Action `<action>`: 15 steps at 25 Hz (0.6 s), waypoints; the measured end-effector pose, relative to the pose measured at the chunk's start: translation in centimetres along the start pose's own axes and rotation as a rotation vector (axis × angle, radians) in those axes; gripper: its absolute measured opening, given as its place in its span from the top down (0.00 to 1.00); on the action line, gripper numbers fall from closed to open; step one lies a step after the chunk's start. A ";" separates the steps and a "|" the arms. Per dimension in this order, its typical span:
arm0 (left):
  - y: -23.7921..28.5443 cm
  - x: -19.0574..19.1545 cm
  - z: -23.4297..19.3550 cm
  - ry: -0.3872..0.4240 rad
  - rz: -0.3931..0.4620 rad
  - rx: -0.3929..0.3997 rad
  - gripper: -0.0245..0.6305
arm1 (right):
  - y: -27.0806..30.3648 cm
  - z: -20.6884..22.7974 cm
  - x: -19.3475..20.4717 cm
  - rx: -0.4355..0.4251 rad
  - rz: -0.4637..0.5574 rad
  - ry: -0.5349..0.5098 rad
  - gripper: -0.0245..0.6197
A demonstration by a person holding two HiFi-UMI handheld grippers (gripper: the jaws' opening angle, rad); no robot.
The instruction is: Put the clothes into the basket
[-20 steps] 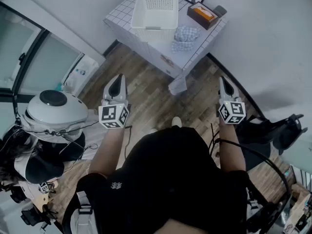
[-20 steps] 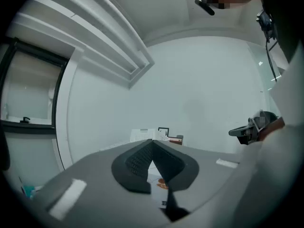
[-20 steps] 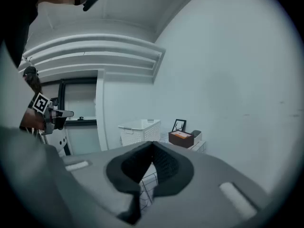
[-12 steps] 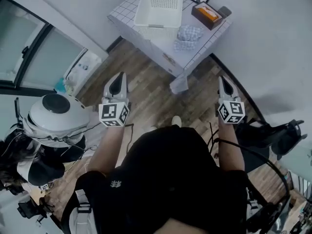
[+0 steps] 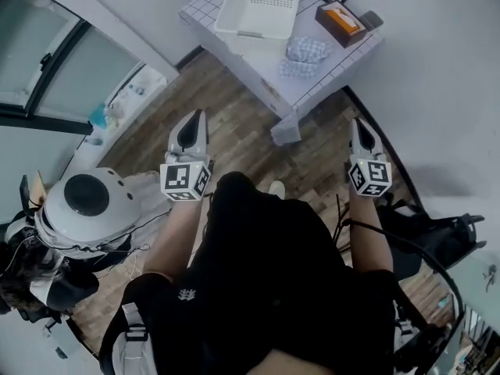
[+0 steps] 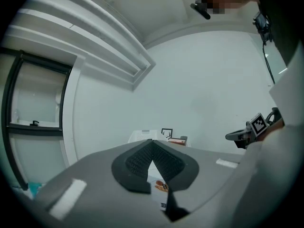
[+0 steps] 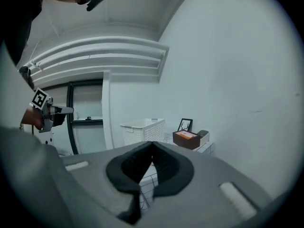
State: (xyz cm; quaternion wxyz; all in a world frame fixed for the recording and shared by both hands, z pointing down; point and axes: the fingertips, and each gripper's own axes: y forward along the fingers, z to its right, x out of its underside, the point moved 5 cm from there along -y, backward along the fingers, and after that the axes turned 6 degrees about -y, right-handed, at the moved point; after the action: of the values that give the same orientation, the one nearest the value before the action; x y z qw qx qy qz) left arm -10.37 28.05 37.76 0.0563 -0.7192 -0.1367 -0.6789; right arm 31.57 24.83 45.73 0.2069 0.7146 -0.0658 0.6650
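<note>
A white tiled table point(image 5: 262, 65) stands by the wall, well away from the person. On it sits a white basket point(image 5: 258, 6). The blue checked clothes point(image 5: 301, 53) lie on the table just beside the basket, not in it. The left gripper point(image 5: 194, 122) and the right gripper point(image 5: 360, 127) are both closed tight and hold nothing.

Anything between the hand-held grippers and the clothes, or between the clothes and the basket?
Nothing visible. Open wood floor lies between the left hand-held gripper, the right hand-held gripper and the table. The checked clothes lie beside the white basket, nothing between them. The tissue box sits on their far side.
</note>
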 end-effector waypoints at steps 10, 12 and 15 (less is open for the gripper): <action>3.0 0.4 -1.1 -0.003 -0.034 -0.019 0.96 | 1.1 1.6 0.4 0.067 0.017 0.023 0.96; 4.6 -0.2 -1.2 0.003 -0.015 0.003 0.96 | 1.5 1.7 0.4 0.079 0.007 0.024 0.96; 7.0 -0.5 -1.9 0.000 -0.006 0.035 0.96 | 2.9 1.6 0.2 0.084 -0.009 0.020 0.96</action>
State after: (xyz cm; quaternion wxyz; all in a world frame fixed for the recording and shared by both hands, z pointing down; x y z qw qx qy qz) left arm -10.27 20.75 38.11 0.0666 -0.7178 -0.1507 -0.6764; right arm 31.99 21.60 46.45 0.1802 0.7163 -0.0327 0.6733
